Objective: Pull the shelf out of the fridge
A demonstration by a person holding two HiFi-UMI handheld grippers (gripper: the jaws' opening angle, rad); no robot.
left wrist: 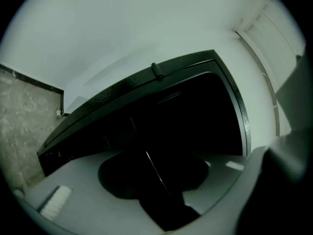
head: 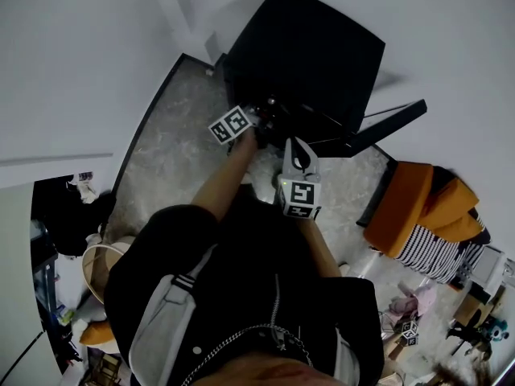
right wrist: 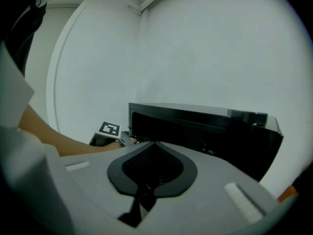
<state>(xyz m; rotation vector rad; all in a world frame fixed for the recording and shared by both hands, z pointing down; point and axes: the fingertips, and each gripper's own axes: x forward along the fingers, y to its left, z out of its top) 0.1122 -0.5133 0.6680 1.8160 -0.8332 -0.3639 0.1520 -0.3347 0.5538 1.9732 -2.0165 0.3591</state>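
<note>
Shelf and other fittings inside the small black box-shaped fridge (head: pixel 310 51) are lost in darkness, so the shelf's exact place within the cabinet cannot be told. The fridge stands on the grey marbled floor (head: pixel 165 163) against a white wall (head: pixel 88 47). Its black door (head: pixel 394 121) is swung open toward the right of the head view.

The left tool (head: pixel 265 121) reaches into the lower front of the fridge's opening, with its square-marker cube tipped to the left. In the left gripper view this tool (left wrist: pixel 156 180) has its jaws spread wide, and the gap between them looks straight into the dark cavity (left wrist: pixel 186 116). A thin pale line crosses that gap. Whether it is the shelf's edge cannot be made out, and nothing is seen pinched.

The right tool (head: pixel 298 147) hangs just behind and to the right of the left one. It points at the fridge but stays apart from it. In the right gripper view its jaws (right wrist: pixel 152 163) are pressed together with nothing between them. The same view shows the person's bare left forearm (right wrist: pixel 73 143) stretched toward the fridge front (right wrist: pixel 205 126).

Off to the right of the head view, well apart from the fridge, lie an orange cushion (head: pixel 406 195) and a black-and-white striped cloth (head: pixel 438 252).
</note>
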